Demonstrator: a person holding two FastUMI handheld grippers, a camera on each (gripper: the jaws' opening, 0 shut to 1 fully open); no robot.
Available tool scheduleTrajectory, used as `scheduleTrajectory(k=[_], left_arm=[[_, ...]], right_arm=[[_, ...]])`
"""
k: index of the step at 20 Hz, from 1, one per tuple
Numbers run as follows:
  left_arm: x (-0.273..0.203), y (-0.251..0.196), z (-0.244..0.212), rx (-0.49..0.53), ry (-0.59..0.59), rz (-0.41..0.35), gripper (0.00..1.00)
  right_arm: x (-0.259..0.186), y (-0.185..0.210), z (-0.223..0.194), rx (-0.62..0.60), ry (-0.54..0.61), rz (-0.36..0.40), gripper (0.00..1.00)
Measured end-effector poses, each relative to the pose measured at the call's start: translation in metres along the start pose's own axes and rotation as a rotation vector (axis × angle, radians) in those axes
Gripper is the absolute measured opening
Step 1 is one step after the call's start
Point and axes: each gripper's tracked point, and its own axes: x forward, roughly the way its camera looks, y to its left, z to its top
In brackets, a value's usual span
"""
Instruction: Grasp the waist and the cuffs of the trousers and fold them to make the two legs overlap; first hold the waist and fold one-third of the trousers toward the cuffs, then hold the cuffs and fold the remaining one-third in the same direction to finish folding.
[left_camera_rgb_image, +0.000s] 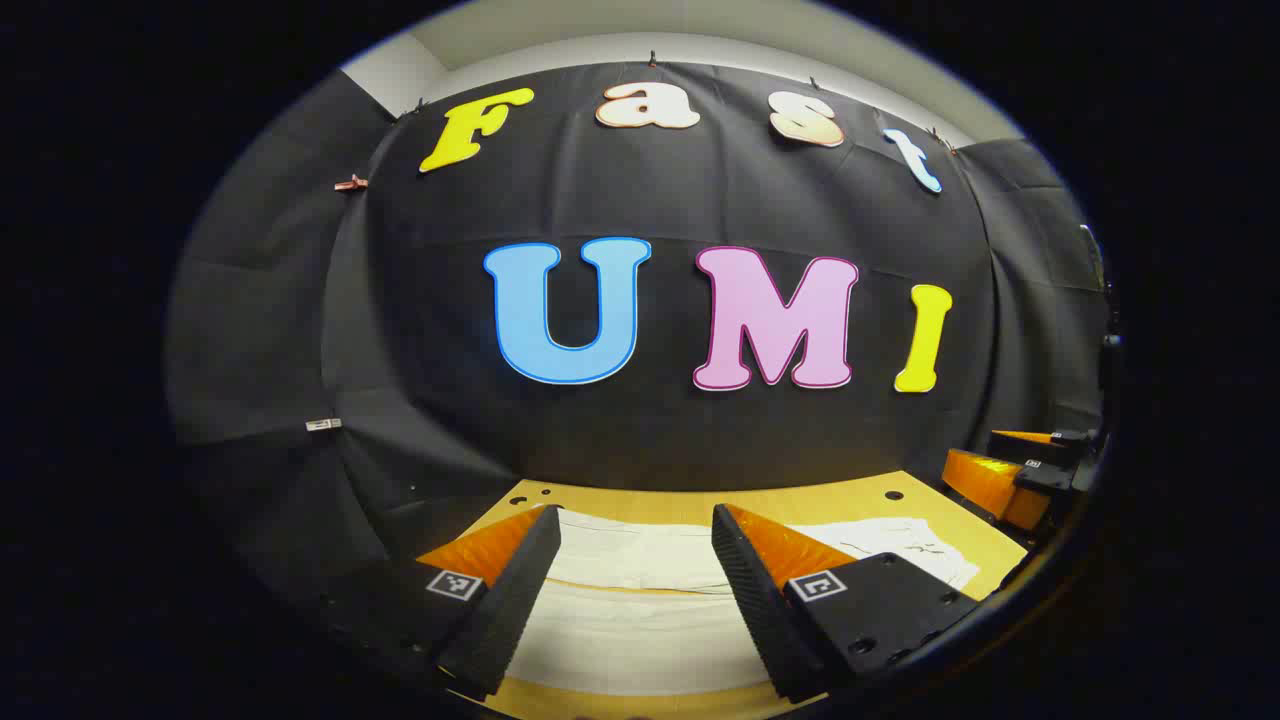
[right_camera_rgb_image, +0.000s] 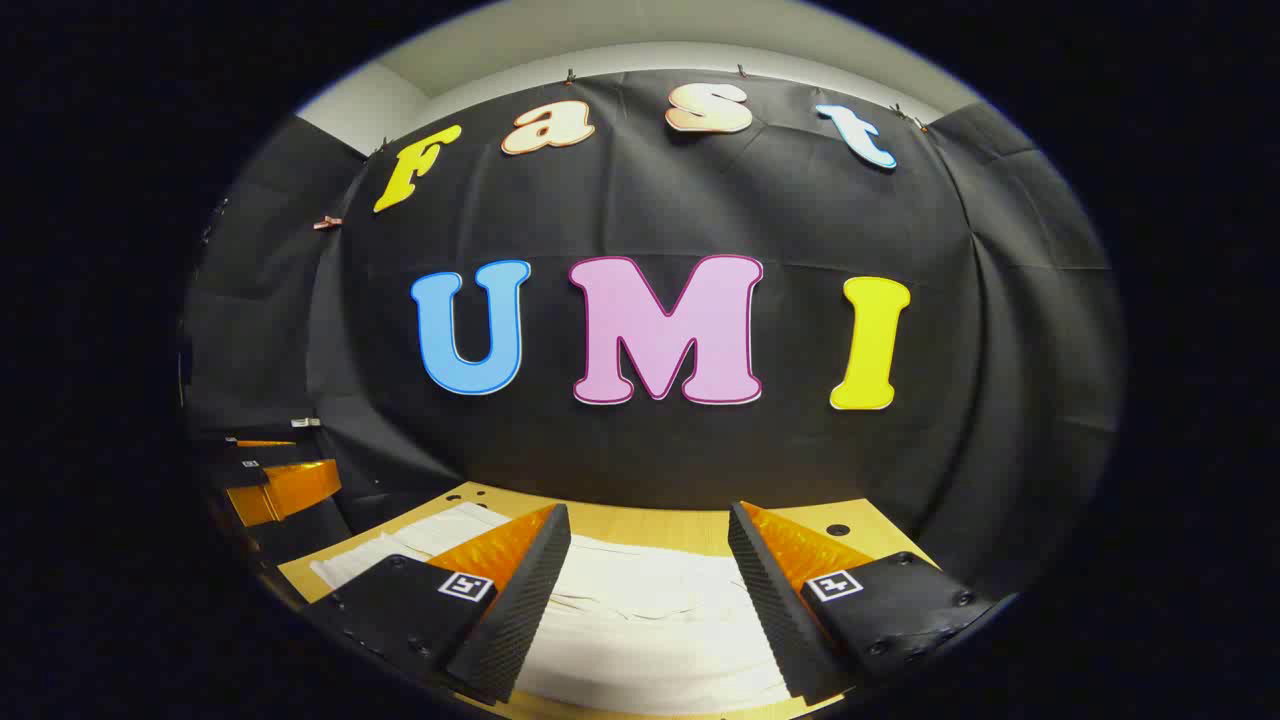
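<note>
Both the left gripper (left_camera_rgb_image: 632, 560) and right gripper (right_camera_rgb_image: 648, 565) hover jaws wide above the trousers (right_camera_rgb_image: 640, 620) on the desk (left_camera_rgb_image: 700, 500); each should pinch both layers at waist and cuffs.

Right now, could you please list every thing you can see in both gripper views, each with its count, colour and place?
trousers: one, white, lying flat on the table, below both grippers
table: one, light wood, with small dark holes, in front of the booth wall
booth wall: one, black cloth, behind the table
left gripper: one, open above the trousers, holding nothing; also at the left edge of the right gripper view
right gripper: one, open above the trousers, holding nothing; also at the right edge of the left gripper view
</note>
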Motion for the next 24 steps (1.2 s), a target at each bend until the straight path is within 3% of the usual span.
scheduleTrajectory(k=[5, 9, 24], left_arm=[[0.01, 0.013, 0.001, 0.051, -0.004, -0.05, 0.96], [0.013, 0.023, -0.009, 0.068, 0.013, -0.076, 0.95], [0.02, 0.016, -0.028, 0.056, 0.041, -0.093, 0.95]], right_arm=[[0.0, 0.011, -0.008, 0.053, 0.046, -0.029, 0.98], [-0.005, 0.002, -0.007, -0.001, 0.032, -0.073, 0.97], [0.007, -0.042, -0.043, 0.003, 0.141, -0.131, 0.97]])
